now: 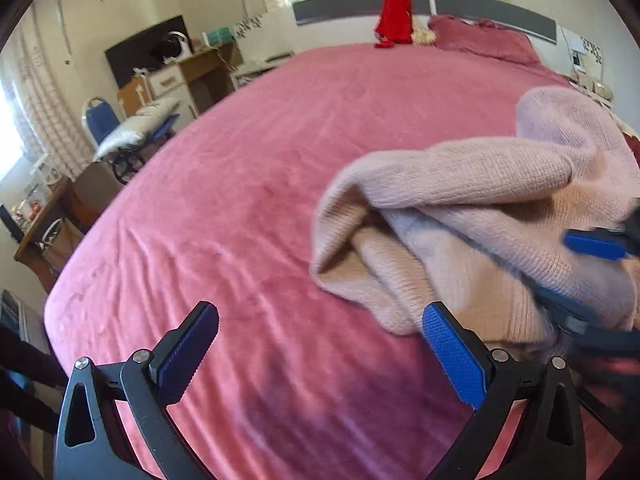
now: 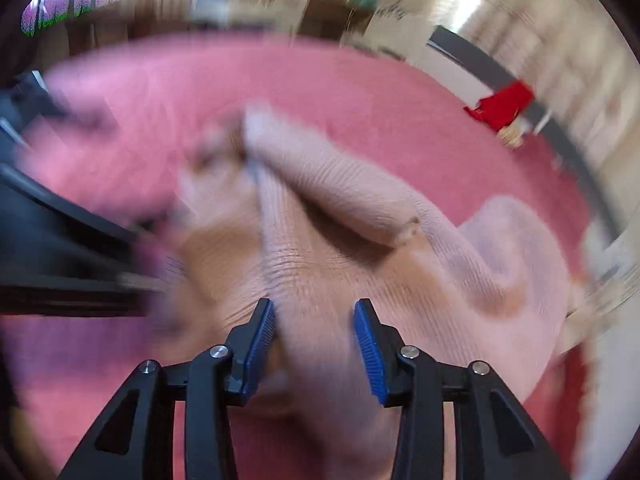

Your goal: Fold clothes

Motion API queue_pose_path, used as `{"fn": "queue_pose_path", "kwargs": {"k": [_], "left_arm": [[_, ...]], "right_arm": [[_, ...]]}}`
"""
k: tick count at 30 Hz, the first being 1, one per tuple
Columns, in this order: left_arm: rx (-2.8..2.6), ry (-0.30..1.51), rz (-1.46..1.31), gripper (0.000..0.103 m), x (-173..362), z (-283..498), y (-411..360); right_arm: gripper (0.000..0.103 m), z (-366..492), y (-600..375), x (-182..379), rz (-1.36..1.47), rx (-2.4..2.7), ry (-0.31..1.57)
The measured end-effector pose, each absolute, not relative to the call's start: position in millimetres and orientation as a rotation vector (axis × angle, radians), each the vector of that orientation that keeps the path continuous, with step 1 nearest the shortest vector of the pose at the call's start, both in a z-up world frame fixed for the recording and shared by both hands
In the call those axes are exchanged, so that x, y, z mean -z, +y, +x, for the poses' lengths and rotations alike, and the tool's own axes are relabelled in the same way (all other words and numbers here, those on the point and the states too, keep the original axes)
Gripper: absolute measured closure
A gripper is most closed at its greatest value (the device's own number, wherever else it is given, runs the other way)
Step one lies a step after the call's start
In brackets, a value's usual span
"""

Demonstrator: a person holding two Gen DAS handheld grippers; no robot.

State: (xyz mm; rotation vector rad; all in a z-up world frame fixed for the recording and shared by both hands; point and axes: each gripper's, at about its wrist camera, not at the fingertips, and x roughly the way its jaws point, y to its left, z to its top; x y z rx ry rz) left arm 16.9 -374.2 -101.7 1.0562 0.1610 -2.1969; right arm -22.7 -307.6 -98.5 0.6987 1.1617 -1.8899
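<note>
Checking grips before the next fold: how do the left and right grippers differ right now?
The left gripper stands wide open over bare bedspread; the right gripper is open more narrowly. Nothing lies between the left's pads; sweater fabric lies between the right's, seemingly unpinched. Both have blue pads and point down at the bed.

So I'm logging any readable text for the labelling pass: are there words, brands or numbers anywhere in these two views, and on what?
None can be read.
Sweater: no label or print showing.
Boxes on the far desk: too small to read.
Right wrist view: blurred.
</note>
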Motion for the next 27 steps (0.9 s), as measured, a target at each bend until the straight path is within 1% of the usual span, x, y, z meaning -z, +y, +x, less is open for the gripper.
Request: {"fn": "queue_pose_path", "kwargs": {"k": [1,2,3,5,7,10,13,16,19,20,21,22,23,24,26,27], "left_arm": [[2.2,0.172,1.055,0.0,100.8,21.5,-373.9],[2.204,0.182,1.051,0.0,99.8,25.5,-374.7],[2.21,0.191,1.044,0.0,98.6,28.8,-377.2],[2.223,0.203,1.028,0.0,97.1,32.3,-379.2],[2.255,0.217,1.009,0.0,95.6,30.0,-376.1],[2.305,0.208,1.007,0.0,94.3,18.4,-359.2],[2.393,0.185,1.048,0.0,95.0,-4.2,-334.7],[2.467,0.108,1.096,0.0,98.2,-27.9,-299.9],[2.563,0.022,1.17,0.0,107.6,-56.0,-261.4],[2.575,-0.019,1.206,0.0,112.2,-64.2,-249.1],[2.582,-0.06,1.234,0.0,116.5,-70.8,-237.1],[2.584,-0.104,1.251,0.0,120.3,-75.1,-225.4],[2.585,-0.151,1.263,0.0,123.7,-78.3,-213.8],[2.586,-0.191,1.266,0.0,125.8,-79.5,-206.3],[2.587,-0.234,1.255,0.0,126.9,-75.8,-198.1],[2.584,-0.236,1.254,0.0,127.1,-72.6,-196.9]], "right_arm": [[0.069,-30.2,-313.1,106.6,0.655,1.939,1.219],[0.097,-41.1,-312.5,106.7,0.652,1.986,1.201],[0.099,-56.4,-303.9,96.5,0.702,2.03,1.084],[0.1,-88.8,-275.5,69.6,0.83,2.076,0.779],[0.099,-110.8,-227.8,33.2,0.843,2.174,0.55],[0.099,-130.6,-144.1,-17.3,0.804,2.334,0.307],[0.099,-137.6,-49.9,-62.6,0.762,2.489,0.12],[0.099,-134.9,41.1,-97.9,0.728,2.651,0.046],[0.099,-139.8,110.0,-98.0,0.837,2.777,0.058],[0.098,-143.6,126.0,-90.8,0.908,2.797,0.075],[0.095,-152.9,136.1,-73.0,1.035,2.777,0.106],[0.094,-162.8,146.5,-49.9,1.178,2.737,0.13],[0.086,-167.0,155.8,-27.3,1.291,2.697,0.142],[0.083,-167.1,162.8,-7.6,1.383,2.673,0.155],[0.082,-153.5,170.3,17.6,1.469,2.682,0.159],[0.082,-143.2,167.9,17.4,1.424,2.686,0.114]]}}
